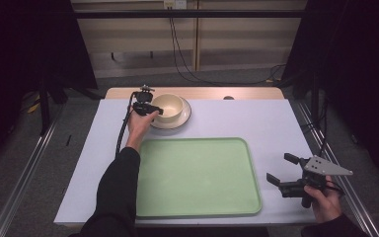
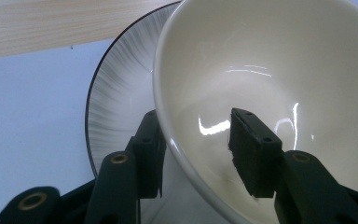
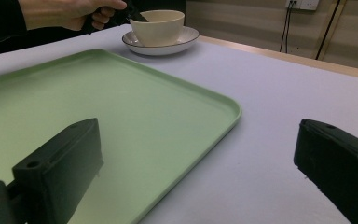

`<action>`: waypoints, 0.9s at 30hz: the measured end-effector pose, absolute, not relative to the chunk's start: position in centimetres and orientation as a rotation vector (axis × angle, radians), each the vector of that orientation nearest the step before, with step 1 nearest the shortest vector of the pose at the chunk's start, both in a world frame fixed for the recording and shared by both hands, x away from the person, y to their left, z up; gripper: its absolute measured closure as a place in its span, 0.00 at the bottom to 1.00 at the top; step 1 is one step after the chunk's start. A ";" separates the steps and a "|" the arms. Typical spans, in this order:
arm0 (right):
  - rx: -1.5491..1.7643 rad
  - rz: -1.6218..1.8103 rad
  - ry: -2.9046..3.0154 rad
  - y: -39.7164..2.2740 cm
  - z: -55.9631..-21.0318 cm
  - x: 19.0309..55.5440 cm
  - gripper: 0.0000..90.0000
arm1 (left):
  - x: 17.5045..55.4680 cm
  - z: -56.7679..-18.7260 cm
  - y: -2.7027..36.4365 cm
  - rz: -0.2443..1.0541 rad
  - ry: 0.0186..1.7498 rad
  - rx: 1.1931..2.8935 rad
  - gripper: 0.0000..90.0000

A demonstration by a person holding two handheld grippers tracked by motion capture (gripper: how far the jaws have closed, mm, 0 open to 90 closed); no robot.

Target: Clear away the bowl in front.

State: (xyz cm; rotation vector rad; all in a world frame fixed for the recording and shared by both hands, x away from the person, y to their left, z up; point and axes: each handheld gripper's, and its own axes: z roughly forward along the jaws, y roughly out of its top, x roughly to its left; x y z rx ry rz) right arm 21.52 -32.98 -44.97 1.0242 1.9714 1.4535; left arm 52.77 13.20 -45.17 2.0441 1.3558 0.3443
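A cream bowl (image 1: 169,104) stands on a white plate with a dark rim (image 1: 183,118) at the far left of the table. My left gripper (image 1: 150,109) is at the bowl's left side. In the left gripper view its jaws (image 2: 196,116) straddle the bowl's wall (image 2: 270,60): one lies against the outside over the plate (image 2: 121,88), the other hangs inside with a gap to the wall. My right gripper (image 1: 281,168) is open and empty near the front right edge, beside the green tray (image 1: 197,177). The right gripper view has the bowl (image 3: 158,25) far off.
The flat green tray (image 3: 98,93) lies empty in the middle front of the pale table (image 1: 256,118). A wooden strip runs along the table's far edge. Dark curtains and cables stand behind the table.
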 end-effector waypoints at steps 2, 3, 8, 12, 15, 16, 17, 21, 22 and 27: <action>1.021 1.456 1.973 -33.0 -45.0 21.5 0.01 | 52.7 -45.1 13.2 0.346 1.358 2.052 0.64; 1.021 1.456 1.973 -33.0 -45.0 21.5 0.01 | 52.7 -45.2 13.2 0.346 1.371 2.035 0.64; 1.025 1.448 1.970 -33.0 -45.0 21.5 0.01 | 52.9 -45.2 13.4 0.307 1.386 2.023 0.69; 1.020 1.449 1.971 -33.0 -45.0 21.5 0.01 | 53.0 -45.4 13.3 0.293 1.405 2.004 0.72; 1.022 1.444 1.963 -32.9 -45.0 21.5 0.01 | 53.0 -45.4 13.3 0.269 1.411 2.001 0.79; 1.022 1.442 1.960 -32.9 -45.0 21.5 0.01 | 53.0 -45.4 13.3 0.242 1.404 2.009 0.79; 1.019 1.447 1.969 -33.0 -45.0 21.5 0.01 | 53.0 -45.3 13.2 0.241 1.412 1.995 0.80; 1.022 1.449 1.963 -33.0 -45.0 21.5 0.01 | 53.2 -45.3 13.3 0.208 1.434 2.000 0.83; 1.021 1.447 1.965 -33.0 -45.0 21.5 0.01 | 53.2 -45.2 13.5 0.186 1.439 2.014 0.84; 1.023 1.446 1.962 -33.0 -45.0 21.5 0.01 | 53.3 -45.2 13.3 0.202 1.468 2.011 0.89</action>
